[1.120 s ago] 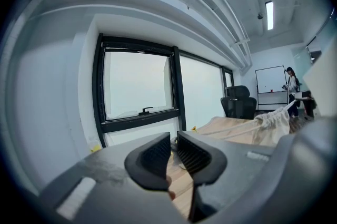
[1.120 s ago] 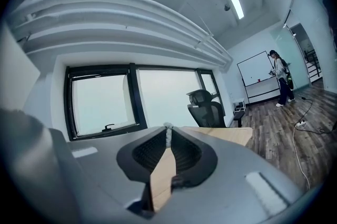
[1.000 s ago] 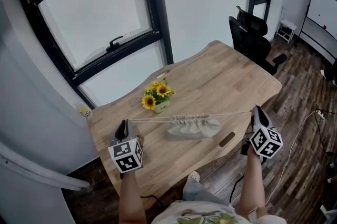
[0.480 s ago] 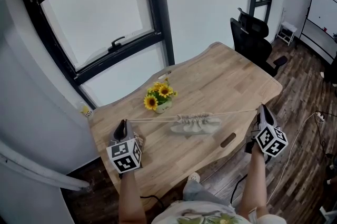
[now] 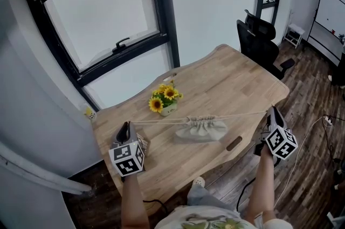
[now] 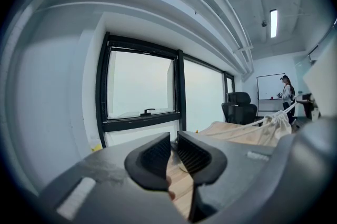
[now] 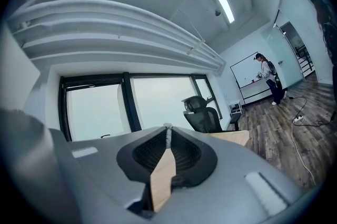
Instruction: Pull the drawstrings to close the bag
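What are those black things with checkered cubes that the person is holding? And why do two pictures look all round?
They are pinching tools. A person holds the left hand-held gripper and the right hand-held gripper, one in each hand. One picture comes from a camera on the person's head, looking down. The round ones come from cameras riding on each tool. On the wooden table lie a cloth bag and a pot of sunflowers. The tools pinch the bag's strings, the left drawstring and the right drawstring, and both run straight to the bag's bunched-up mouth.
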Demonstrator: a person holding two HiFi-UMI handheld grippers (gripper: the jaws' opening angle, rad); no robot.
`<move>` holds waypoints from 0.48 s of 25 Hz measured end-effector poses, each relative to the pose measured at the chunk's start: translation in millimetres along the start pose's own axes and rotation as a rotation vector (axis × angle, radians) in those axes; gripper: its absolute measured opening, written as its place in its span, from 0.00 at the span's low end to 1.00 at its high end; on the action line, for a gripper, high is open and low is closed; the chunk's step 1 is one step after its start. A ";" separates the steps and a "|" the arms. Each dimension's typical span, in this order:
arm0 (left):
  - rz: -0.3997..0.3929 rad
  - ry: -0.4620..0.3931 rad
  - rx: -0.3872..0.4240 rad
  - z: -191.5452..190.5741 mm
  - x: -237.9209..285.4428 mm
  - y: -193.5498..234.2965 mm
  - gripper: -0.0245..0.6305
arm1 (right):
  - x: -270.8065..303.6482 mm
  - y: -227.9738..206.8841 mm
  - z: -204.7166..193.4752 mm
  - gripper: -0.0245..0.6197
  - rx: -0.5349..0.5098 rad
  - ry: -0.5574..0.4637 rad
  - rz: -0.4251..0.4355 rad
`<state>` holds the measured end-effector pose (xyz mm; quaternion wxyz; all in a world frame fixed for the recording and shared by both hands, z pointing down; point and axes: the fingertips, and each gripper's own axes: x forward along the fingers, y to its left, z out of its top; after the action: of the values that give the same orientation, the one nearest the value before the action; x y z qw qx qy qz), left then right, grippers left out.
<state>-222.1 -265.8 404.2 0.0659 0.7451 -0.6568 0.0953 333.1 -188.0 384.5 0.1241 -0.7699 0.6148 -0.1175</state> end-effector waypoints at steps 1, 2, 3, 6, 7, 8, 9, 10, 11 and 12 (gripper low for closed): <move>0.000 0.000 0.000 0.0 -0.9 0.6 0.11 | -0.8 -0.3 0.2 0.09 -0.001 0.000 -0.001; -0.001 0.000 0.001 0.3 -1.7 1.0 0.11 | -1.4 -0.6 0.7 0.09 -0.003 0.000 -0.001; -0.002 0.000 0.001 0.8 -2.2 1.1 0.11 | -1.8 -1.2 1.3 0.09 -0.006 -0.001 -0.001; -0.007 -0.002 0.008 2.3 -2.4 0.6 0.11 | -2.7 -4.2 2.8 0.09 -0.004 -0.008 -0.004; -0.009 -0.002 0.011 2.6 -2.5 0.6 0.11 | -3.0 -5.7 3.4 0.09 0.002 -0.010 -0.005; -0.010 -0.002 0.013 2.7 -2.6 0.5 0.11 | -3.2 -7.2 4.3 0.09 0.008 -0.013 -0.006; -0.011 -0.001 0.012 2.9 -2.9 0.5 0.11 | -3.5 -8.4 5.5 0.09 0.013 -0.014 -0.007; -0.013 0.001 0.010 3.2 -3.2 0.6 0.11 | -3.7 -9.4 6.6 0.09 0.016 -0.015 -0.006; -0.013 0.003 0.008 3.6 -3.7 1.0 0.11 | -4.0 -10.2 7.1 0.09 0.018 -0.015 -0.006; -0.014 0.003 0.006 4.0 -4.2 1.4 0.11 | -4.4 -10.8 7.0 0.09 0.018 -0.014 -0.006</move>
<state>-223.7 -262.8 399.2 0.0653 0.7496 -0.6513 0.0981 344.4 -181.1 381.4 0.1352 -0.7713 0.6106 -0.1179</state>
